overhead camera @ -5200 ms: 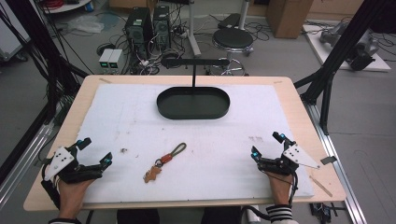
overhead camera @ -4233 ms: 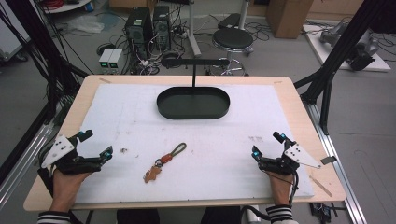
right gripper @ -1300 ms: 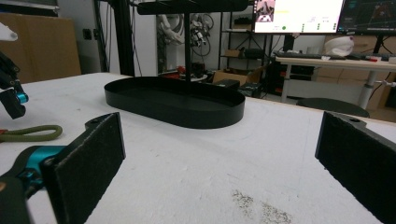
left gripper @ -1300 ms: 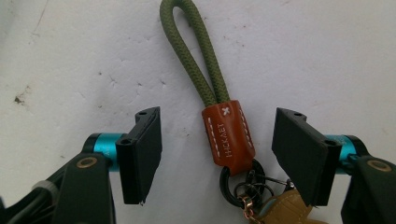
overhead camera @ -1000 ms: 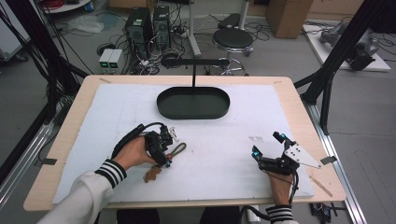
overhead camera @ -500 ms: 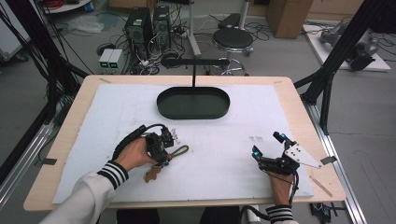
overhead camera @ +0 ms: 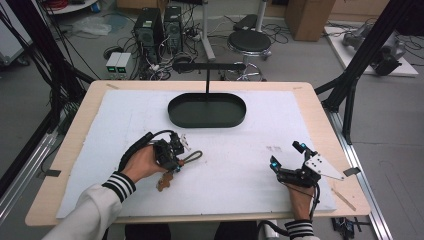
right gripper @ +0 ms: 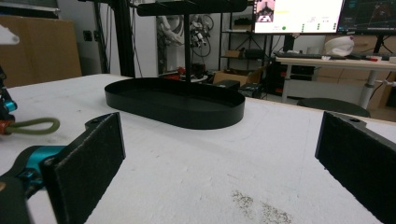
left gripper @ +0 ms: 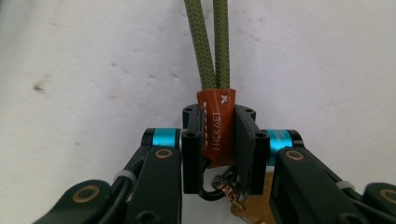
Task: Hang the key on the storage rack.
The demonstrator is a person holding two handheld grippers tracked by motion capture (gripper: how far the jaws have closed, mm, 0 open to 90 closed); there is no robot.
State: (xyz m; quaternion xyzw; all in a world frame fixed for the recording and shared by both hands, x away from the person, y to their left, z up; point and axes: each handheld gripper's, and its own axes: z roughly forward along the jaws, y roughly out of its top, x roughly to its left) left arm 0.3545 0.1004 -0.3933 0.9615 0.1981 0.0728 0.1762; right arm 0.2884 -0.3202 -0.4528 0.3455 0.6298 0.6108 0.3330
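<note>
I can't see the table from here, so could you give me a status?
Left gripper shut on keychain. Right gripper open, idle. Path to tray clear.

Keychain: olive-green braided cord (left gripper: 208,44), orange-brown leather tab (left gripper: 217,128) with white stitching, brass-coloured key (overhead camera: 163,183). Both grippers black with cyan accents: left gripper (left gripper: 218,140), right gripper (overhead camera: 286,161). Black oval tray (overhead camera: 207,110). Bench (overhead camera: 320,122) light wood under white sheet (overhead camera: 240,165). Sleeve (overhead camera: 120,184) white, black-striped cuff.

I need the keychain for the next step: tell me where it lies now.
High view: the keychain lies left of centre on the white mat, before the black tray, its orange tab clamped in the left tool.
</note>
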